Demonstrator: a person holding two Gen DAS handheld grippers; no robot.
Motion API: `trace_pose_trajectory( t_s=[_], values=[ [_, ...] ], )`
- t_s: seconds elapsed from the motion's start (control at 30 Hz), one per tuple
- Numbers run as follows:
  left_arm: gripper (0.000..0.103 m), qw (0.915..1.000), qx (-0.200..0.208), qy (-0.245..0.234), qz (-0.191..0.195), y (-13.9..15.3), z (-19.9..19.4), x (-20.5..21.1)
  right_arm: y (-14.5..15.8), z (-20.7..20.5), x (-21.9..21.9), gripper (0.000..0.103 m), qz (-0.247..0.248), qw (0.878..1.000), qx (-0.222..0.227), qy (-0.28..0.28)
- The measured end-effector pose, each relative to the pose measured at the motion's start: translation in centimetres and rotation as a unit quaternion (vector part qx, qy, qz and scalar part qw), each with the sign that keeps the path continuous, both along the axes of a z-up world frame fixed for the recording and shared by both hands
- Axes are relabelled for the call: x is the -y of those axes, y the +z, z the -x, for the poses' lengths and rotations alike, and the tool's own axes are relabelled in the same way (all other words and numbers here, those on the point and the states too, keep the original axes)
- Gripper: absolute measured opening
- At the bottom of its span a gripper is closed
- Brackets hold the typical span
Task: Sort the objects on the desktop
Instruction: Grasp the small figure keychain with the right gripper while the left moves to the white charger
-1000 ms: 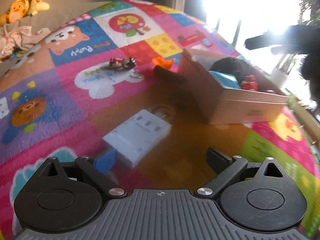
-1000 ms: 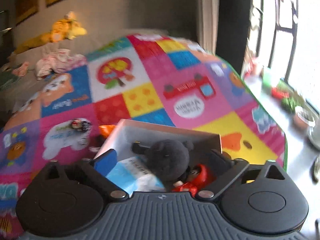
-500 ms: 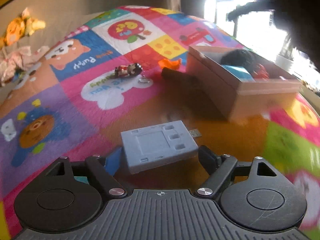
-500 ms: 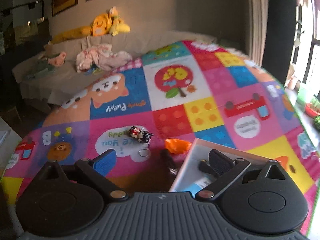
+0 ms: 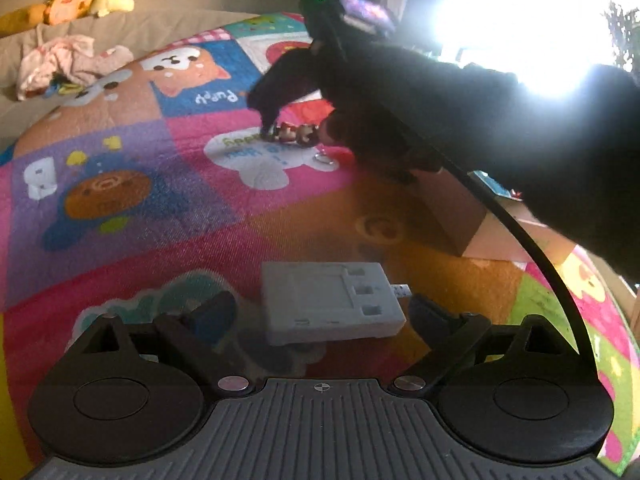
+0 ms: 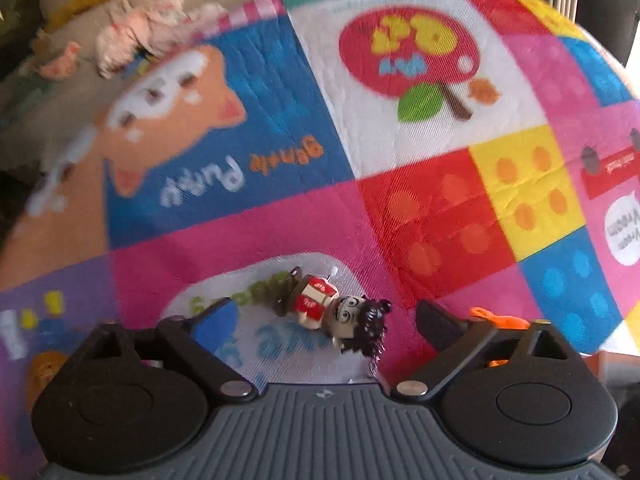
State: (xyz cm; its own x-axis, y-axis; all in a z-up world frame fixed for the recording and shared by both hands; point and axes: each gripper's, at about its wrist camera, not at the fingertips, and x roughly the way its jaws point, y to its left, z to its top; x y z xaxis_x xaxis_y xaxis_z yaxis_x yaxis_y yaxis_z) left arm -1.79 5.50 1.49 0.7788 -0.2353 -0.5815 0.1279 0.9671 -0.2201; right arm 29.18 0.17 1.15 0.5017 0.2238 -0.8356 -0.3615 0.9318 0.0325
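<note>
Doll keychain [image 6: 334,314] is what we're after right now, lying flat on the colourful mat [image 6: 240,232] on a white speech-bubble patch. In the right wrist view our right gripper [image 6: 324,318] is spread wide with the doll sitting right between the fingers, so we'd say just drop straight down and pinch the body, not the hair or chain. In the left wrist view the left gripper [image 5: 320,312] is spread too, straddling a grey adapter [image 5: 330,302] without squeezing it, and the cardboard box [image 5: 500,236] sits off to the right, near enough for both drop-offs.
</note>
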Motion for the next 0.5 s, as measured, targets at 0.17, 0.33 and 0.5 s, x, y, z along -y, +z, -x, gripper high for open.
trace_pose_trajectory(
  t_s=[0.17, 0.33, 0.5],
  values=[
    [0.099, 1.0, 0.001, -0.001, 0.004, 0.0, 0.0, 0.0, 3.0, 3.7, 2.1, 0.062, -0.027, 0.999, 0.029, 0.026],
    [0.1, 1.0, -0.001, 0.0, -0.007, 0.0, 0.0, 0.4, 9.5, 12.6, 8.7, 0.062, -0.096, 0.99, 0.051, 0.085],
    [0.1, 0.9995, -0.006, 0.004, -0.031, 0.0, -0.1, 1.0, 11.5, 21.8, 16.8, 0.062, -0.092, 0.986, 0.093, 0.102]
  ],
)
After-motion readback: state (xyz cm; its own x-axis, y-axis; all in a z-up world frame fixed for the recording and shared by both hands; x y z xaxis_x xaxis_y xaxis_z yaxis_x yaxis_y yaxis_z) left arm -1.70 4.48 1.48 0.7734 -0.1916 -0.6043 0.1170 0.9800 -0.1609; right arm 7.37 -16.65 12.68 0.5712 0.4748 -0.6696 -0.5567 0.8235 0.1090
